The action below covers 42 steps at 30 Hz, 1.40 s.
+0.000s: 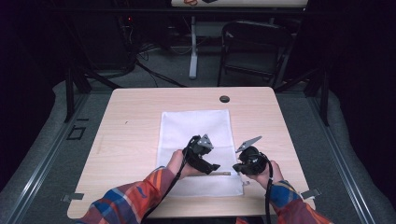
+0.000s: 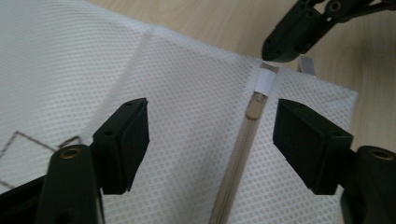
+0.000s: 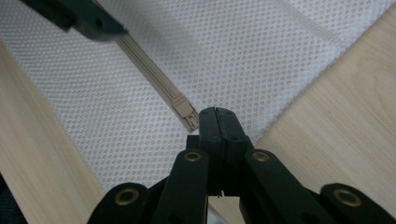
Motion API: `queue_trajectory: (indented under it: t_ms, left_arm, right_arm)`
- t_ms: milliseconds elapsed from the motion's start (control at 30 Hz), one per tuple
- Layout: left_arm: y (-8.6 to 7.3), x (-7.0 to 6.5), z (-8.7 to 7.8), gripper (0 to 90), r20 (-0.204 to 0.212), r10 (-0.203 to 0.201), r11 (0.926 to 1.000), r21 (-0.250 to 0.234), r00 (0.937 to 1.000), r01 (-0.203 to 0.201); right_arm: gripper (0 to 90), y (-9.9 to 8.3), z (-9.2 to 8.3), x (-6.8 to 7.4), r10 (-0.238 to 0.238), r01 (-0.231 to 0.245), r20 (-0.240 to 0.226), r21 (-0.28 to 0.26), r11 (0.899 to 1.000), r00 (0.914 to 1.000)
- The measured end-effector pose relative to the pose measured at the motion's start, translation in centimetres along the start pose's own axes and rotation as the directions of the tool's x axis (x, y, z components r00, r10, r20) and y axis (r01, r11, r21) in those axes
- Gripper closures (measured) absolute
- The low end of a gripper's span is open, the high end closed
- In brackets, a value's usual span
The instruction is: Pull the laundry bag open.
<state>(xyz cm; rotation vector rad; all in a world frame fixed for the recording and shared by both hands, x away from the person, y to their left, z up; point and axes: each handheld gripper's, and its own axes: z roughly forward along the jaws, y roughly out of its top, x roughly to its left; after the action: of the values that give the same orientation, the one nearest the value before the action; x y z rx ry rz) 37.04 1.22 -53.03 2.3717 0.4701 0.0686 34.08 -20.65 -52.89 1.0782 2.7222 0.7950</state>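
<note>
White mesh bag (image 1: 196, 140); beige zipper (image 2: 236, 163)

Light wood-grain table (image 1: 140, 121) with black grommet (image 1: 224, 99) near far edge, grey carpeted floor (image 1: 154, 70), black folding chair (image 1: 254, 46) beyond, white table leg (image 1: 193, 46), cables (image 1: 154, 72) on floor, dark surroundings, dim lighting

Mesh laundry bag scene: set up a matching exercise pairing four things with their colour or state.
1. mesh bag
2. zipper
3. left gripper
4. right gripper

A. jaws apart over the bag
B. beige
C. white
D. jaws shut at the zipper's end

Pairs: 1-C, 2-B, 3-A, 4-D
</note>
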Motion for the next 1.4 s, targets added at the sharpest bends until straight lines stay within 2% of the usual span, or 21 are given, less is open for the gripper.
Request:
queue_trajectory:
  t_ms: [33, 167, 300, 333, 400, 433, 467, 533, 567, 600, 633, 733, 767, 967, 1100, 1167, 1233, 1267, 1300, 1400]
  left_arm:
    - [0.0, -0.3, 0.3, 29.4, 0.002, 0.012, 0.9998, 0.018, 0.9999, -0.012]
    - [-0.3, -0.9, 1.4, 41.3, 0.058, 0.032, 0.9992, 0.023, 0.9978, -0.034]
    - [-0.2, -1.5, 2.0, 52.2, 0.073, 0.053, 0.9985, 0.005, 0.9959, -0.054]
    - [-0.1, -1.5, 2.1, 55.0, 0.087, 0.061, 0.9981, 0.007, 0.9943, -0.061]
    - [0.0, -1.8, 2.5, 57.5, 0.074, 0.075, 0.9965, 0.031, 0.9945, -0.077]
    - [0.0, -1.8, 2.8, 59.9, 0.085, 0.077, 0.996, 0.04, 0.9934, -0.081]
    - [0.0, -1.8, 3.2, 61.1, 0.096, 0.077, 0.9964, 0.028, 0.9924, -0.08]
    - [0.0, -2.0, 3.6, 63.7, 0.092, 0.084, 0.9949, 0.048, 0.9922, -0.089]
    - [0.0, -2.0, 3.9, 63.7, 0.103, 0.083, 0.9951, 0.045, 0.9912, -0.088]
    - [0.0, -2.1, 4.0, 64.7, 0.095, 0.088, 0.9938, 0.06, 0.9916, -0.094]
    - [0.0, -2.2, 4.3, 66.2, 0.111, 0.087, 0.994, 0.057, 0.9901, -0.093]
    - [0.0, -2.5, 4.9, 69.1, 0.101, 0.095, 0.9921, 0.073, 0.9903, -0.102]
    - [0.0, -2.6, 5.0, 70.0, 0.1, 0.095, 0.9922, 0.071, 0.9904, -0.102]
    - [0.0, -2.8, 5.3, 80.3, 0.072, 0.099, 0.9917, 0.075, 0.9925, -0.104]
    - [-0.1, -2.7, 5.3, 81.4, 0.074, 0.089, 0.9933, 0.067, 0.9932, -0.094]
    - [-0.1, -2.6, 5.3, 81.5, 0.08, 0.079, 0.9947, 0.06, 0.9936, -0.084]
    - [-0.2, -2.6, 5.3, 81.5, 0.077, 0.076, 0.9948, 0.062, 0.9942, -0.08]
    - [-0.2, -2.6, 5.3, 81.6, 0.079, 0.07, 0.9953, 0.061, 0.9944, -0.075]
    - [-0.3, -2.6, 5.3, 81.6, 0.079, 0.067, 0.9956, 0.06, 0.9946, -0.072]
    - [-0.3, -2.6, 5.2, 81.5, 0.078, 0.066, 0.9959, 0.057, 0.9948, -0.071]
  right_arm:
    - [90.0, 0.0, 0.1, -0.1, -0.014, 0.014, -0.007, 0.015, 1.0, 0.9999]
    - [90.0, 0.1, 0.6, 0.1, -0.019, 0.019, -0.008, 0.038, 0.999, 0.9998]
    - [90.0, 0.1, 0.9, 0.0, -0.017, 0.018, -0.009, 0.047, 0.999, 0.9998]
    - [90.0, 0.1, 1.0, 0.0, -0.01, 0.01, 0.001, 0.052, 0.999, 1.0]
    - [90.0, 0.0, 1.2, -0.1, -0.007, 0.007, -0.005, 0.057, 0.998, 1.0]
    - [90.0, 0.0, 1.4, -0.2, -0.003, 0.003, -0.004, 0.056, 0.998, 1.0]
    - [90.0, 0.0, 1.5, -0.3, -0.006, 0.006, -0.005, 0.07, 0.998, 1.0]
    - [90.0, 0.0, 1.8, -0.4, 0.001, -0.001, 0.001, 0.082, 0.997, 1.0]
    - [90.0, 0.0, 1.8, -0.5, 0.003, -0.002, -0.003, 0.084, 0.996, 1.0]
    - [90.0, -0.1, 2.1, -0.5, 0.02, -0.019, -0.014, 0.07, 0.997, 0.9997]
    - [90.0, -0.1, 2.1, -0.5, 0.017, -0.016, -0.012, 0.075, 0.997, 0.9998]
    - [90.0, -0.2, 2.5, -0.5, 0.032, -0.031, -0.01, 0.081, 0.996, 0.9994]
    - [90.0, -0.2, 2.5, -0.7, 0.013, -0.012, -0.013, 0.106, 0.994, 0.9998]
    - [90.0, -0.5, 2.6, -1.0, 0.036, -0.033, -0.035, 0.069, 0.997, 0.9987]
    - [90.0, -0.5, 2.7, -0.7, 0.036, -0.035, -0.021, 0.057, 0.998, 0.9991]
    - [90.0, -0.4, 2.6, -0.8, 0.025, -0.024, -0.019, 0.078, 0.997, 0.9995]
    - [90.0, -0.4, 2.7, -0.7, 0.051, -0.05, -0.018, 0.071, 0.996, 0.9985]
    - [90.0, -0.1, 2.4, -0.8, 0.044, -0.042, -0.017, 0.091, 0.995, 0.9989]
    - [90.0, -0.1, 2.2, -0.8, 0.044, -0.043, -0.009, 0.08, 0.996, 0.999]
    - [90.0, 0.0, 2.0, -0.6, 0.048, -0.045, -0.033, 0.081, 0.996, 0.9983]
